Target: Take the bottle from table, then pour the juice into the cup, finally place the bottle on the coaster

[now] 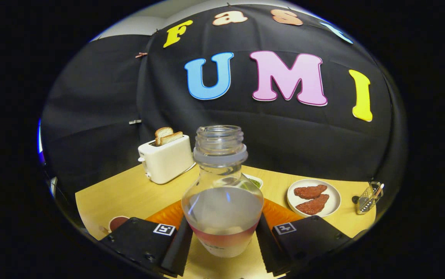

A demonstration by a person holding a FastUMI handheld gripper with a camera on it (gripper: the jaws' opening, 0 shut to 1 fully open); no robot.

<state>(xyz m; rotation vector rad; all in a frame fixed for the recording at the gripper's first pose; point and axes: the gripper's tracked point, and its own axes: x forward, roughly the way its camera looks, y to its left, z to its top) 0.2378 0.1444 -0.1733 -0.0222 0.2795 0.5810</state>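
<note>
Bottle (222, 193), uncapped and upright, sits clamped between the gripper (222, 240) fingers, both pressing its lower sides.

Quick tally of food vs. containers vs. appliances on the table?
Food: 4 (toast slices x2, red patties x2)
Containers: 2 (bottle between the fingers, wire basket)
Appliances: 1 (toaster)
Total: 7

Uncapped clear bottle (222, 193), upright, holding pinkish juice, stands before an orange coaster (168, 215).
</note>
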